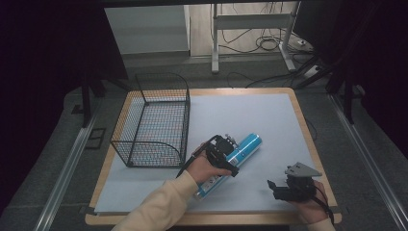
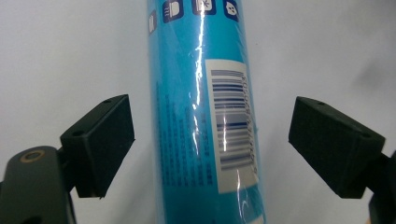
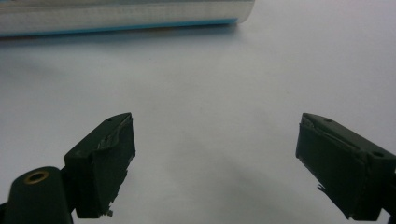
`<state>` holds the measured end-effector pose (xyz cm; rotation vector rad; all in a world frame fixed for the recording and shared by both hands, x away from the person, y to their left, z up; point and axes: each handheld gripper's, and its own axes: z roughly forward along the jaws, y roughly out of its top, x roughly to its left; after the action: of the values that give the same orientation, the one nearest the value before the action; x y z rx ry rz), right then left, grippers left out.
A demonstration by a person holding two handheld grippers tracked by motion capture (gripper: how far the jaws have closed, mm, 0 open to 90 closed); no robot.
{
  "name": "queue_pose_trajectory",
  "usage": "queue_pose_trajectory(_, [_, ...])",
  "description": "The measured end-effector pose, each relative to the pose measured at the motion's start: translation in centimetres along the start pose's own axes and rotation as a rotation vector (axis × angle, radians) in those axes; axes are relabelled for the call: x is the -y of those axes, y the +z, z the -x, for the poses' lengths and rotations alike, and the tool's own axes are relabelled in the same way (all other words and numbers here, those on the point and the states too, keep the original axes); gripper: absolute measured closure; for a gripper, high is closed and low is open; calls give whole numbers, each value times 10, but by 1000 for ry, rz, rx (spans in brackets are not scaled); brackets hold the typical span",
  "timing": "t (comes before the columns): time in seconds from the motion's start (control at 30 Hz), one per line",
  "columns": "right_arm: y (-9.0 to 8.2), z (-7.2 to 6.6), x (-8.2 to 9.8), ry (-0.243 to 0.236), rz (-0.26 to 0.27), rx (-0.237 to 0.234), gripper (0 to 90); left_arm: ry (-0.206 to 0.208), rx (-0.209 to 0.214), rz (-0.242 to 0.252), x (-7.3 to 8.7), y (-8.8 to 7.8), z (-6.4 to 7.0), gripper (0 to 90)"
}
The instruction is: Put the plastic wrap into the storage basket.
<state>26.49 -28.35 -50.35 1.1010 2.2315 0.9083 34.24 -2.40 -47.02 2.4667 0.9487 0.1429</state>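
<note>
White-covered table [image 1: 269,115]: long blue cylindrical plastic-wrapped roll [image 1: 240,151] lies right of black wire basket [image 1: 153,120]. Left gripper [image 2: 210,140] jaws wide open astride roll, not touching; right gripper [image 3: 215,158] jaws open, empty, near roll.

Bright blue glossy plastic-wrapped roll [image 2: 201,116], and it carries a white label with a dark blue barcode, plus dark blue print and small icons. Black wire mesh basket [image 1: 153,120] in a fine grid pattern. Pale grey-white table mat [image 1: 260,120] sits on a light wooden tabletop [image 1: 308,139].
</note>
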Motion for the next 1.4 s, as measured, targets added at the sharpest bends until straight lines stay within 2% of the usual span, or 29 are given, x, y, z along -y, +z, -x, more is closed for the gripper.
queue_pose_trajectory(0.37, [0,0,0,1,-2,2,122,-5,-8,-61,-9,18,-5,142])
queue_pose_trajectory(0.7, [0,1,0,1,-3,3,122,-11,-5,-116,-12,31,-3,150])
queue_pose_trajectory(0.83, [0,0,0,-1,-5,2,123,-8,-16,-149,-13,36,-1,189])
queue_pose_trajectory(0.93, [0,0,0,-2,-5,3,123,-13,-28,-154,-13,38,-2,216])
queue_pose_trajectory(1.03, [0,0,0,-2,-5,2,123,-12,-34,-156,-13,38,-1,303])
queue_pose_trajectory(1.23, [0,0,0,-2,-2,5,124,-34,-9,-170,-15,37,-5,311])
queue_pose_trajectory(1.4, [-1,1,0,0,2,7,127,-28,-8,-197,-18,37,-6,312])
